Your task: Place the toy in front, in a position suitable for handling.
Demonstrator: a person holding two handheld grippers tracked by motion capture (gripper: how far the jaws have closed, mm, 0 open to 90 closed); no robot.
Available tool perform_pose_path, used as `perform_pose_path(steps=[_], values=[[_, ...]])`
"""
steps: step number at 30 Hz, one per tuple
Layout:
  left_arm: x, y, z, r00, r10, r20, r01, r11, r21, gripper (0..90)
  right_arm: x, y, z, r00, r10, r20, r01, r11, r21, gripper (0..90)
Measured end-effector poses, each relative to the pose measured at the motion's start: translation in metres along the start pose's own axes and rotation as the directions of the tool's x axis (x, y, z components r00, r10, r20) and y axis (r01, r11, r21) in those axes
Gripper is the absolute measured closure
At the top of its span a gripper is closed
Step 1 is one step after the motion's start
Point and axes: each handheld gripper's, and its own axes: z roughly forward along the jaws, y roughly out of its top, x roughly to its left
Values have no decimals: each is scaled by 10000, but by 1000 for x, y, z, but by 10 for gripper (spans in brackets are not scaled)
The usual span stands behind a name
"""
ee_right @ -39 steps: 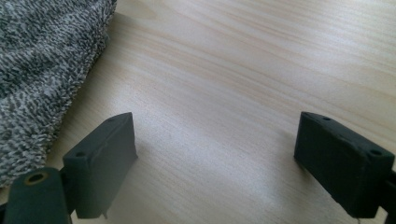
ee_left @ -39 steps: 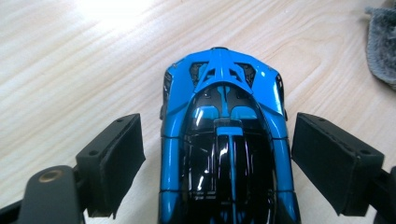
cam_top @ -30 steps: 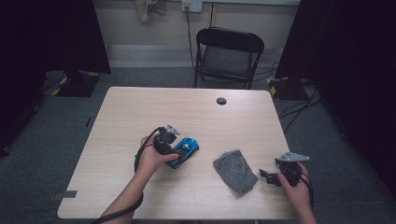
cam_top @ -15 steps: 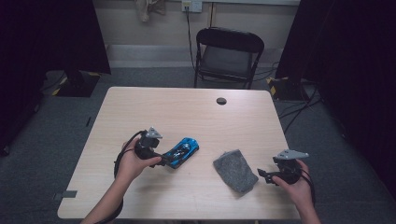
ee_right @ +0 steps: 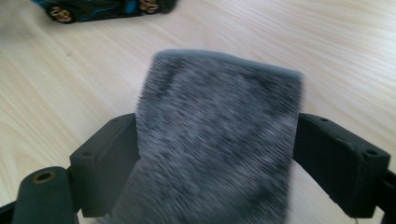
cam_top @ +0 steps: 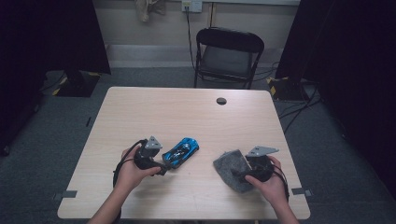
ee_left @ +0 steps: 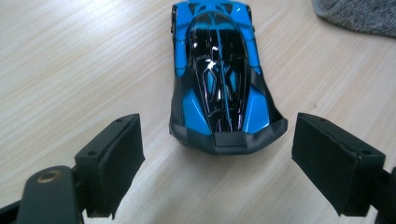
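Black jaws of the left claw [ee_left: 219,154] stand wide apart with nothing between them, just short of the tail of the blue toy car [ee_left: 219,74], which sits on the pale wood counter [cam_top: 187,112]. The right claw [ee_right: 215,158] is spread around the grey cloth [ee_right: 219,140], its jaws at either edge, though whether they pinch it cannot be told. Judging by this, the step is reaching for car and cloth; next, the left should advance to straddle the car and close.

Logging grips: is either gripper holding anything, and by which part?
Left gripper: nothing; the toy car sits ahead. Right gripper straddles the grey cloth; grip unclear.
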Motion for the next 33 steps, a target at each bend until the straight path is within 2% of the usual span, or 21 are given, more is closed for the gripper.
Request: perform_pose_path(steps=[1,5,6,8,9,12,13,14,17,19,22,25,29,33], values=[[1,-1,1,9999,25,-120,-25,10000,-11,167,3,1,2,10000,-94,-14,94,10000,24,142],[2,-3,3,9999,-61,-107,60,9999,-84,163,13,3,13,9992,-384,-68,386,9986,364,145],[1,-3,3,10000,-67,-4,67,9998,-173,164,17,1,21,9977,-674,75,666,9951,732,163],[-1,-1,5,9999,90,111,-87,9997,-245,173,19,-1,25,9971,-758,77,750,9939,812,177],[-2,-1,7,9999,1,163,3,9997,-237,169,19,-2,26,9971,-752,114,739,9936,854,187],[-2,0,10,9999,89,125,-88,9999,-117,162,21,-3,28,9945,-978,371,937,9907,989,258],[-3,0,13,9998,44,176,-43,10000,-74,162,21,-3,28,9945,-978,371,937,9907,989,258],[-3,0,16,9999,32,120,-31,10000,-84,154,22,-5,29,9934,-1030,512,975,9901,1007,311],[-4,2,19,9999,51,122,-50,10000,-70,158,21,-5,28,9938,-976,530,914,9898,1089,358],[-7,3,21,9993,-7,366,5,10000,48,159,20,-4,28,9946,-911,501,850,9900,1127,397],[-9,5,25,9998,90,160,-91,9999,95,158,18,-4,27,9951,-839,516,776,9906,1129,458],[-9,5,30,9999,-74,-135,76,9999,99,158,17,-4,27,9952,-784,583,714,9910,1136,475],[-9,4,34,9998,-21,-199,24,9998,182,158,18,-4,27,9947,-823,610,748,9903,1167,496],[-10,1,38,9998,-39,-214,45,9995,322,158,20,-3,26,9930,-988,645,911,9894,1132,601]])
